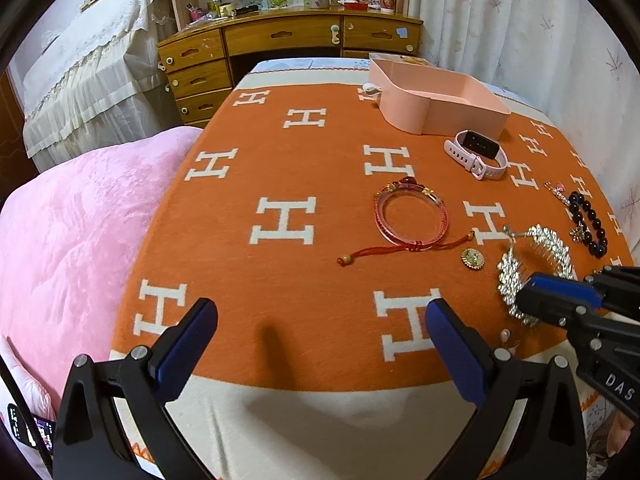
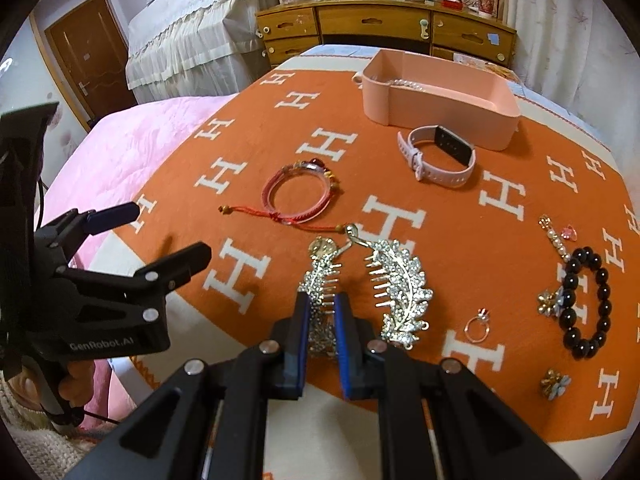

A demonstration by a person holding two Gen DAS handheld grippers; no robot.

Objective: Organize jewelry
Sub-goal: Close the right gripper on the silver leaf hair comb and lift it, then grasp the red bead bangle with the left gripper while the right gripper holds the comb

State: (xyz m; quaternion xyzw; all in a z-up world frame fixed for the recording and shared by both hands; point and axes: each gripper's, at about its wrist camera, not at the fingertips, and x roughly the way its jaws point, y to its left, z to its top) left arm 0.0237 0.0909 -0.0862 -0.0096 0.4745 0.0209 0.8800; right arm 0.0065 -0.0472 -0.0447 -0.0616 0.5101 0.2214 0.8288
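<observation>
Bare blanket (image 1: 280,168) left; smartwatch (image 2: 438,156) blocks pink tray (image 2: 440,98) front.

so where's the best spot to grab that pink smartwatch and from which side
Take the smartwatch by the strap loop at its buckle end, coming from above with one jaw inside the loop and one outside. It stands on edge with the band closed in a ring, so the thin strap fits between the jaws, while the dark face is wider and slick. The pink tray close behind blocks a far-side approach.

A wooden dresser (image 1: 288,40) is standing against the far wall, curtains (image 1: 520,32) hanging right, a door (image 2: 92,52) sitting left.
</observation>
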